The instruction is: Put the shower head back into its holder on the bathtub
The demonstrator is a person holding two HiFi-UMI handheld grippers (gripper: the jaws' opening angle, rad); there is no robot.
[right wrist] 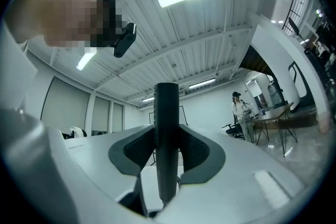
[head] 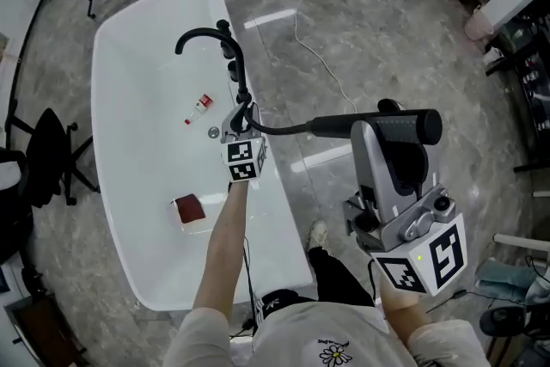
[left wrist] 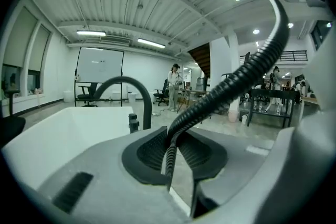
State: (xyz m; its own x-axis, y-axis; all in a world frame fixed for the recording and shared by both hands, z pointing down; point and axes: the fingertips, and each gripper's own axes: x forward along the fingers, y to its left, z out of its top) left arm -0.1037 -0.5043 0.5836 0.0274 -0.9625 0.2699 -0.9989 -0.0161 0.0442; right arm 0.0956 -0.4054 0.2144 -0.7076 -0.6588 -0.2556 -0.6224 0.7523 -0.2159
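Shower head [head: 404, 127]: black, clear of the tub, pinched by its handle between the pads of the right tongs [head: 388, 152]. Lying roughly level across them, thick end sticking out to their right. In the right gripper view, seen as a dark bar squarely between both pads, touched from each side.

Ribbed black hose [head: 288, 130]: leads from the handle over to the left tongs [head: 243, 120], pinched there too. In the left gripper view, passes between the pads, then arcs up and to the right.

Left tongs at the rim of the white bathtub [head: 129, 73], curved black faucet [head: 206, 37] just ahead of them. Inside the tub, beside the left tongs: small red-and-white bottle [head: 199, 107] and the drain [head: 213, 132]. Red-brown block [head: 189, 209] further back toward the person. Holder itself: cannot tell which rim fitting.
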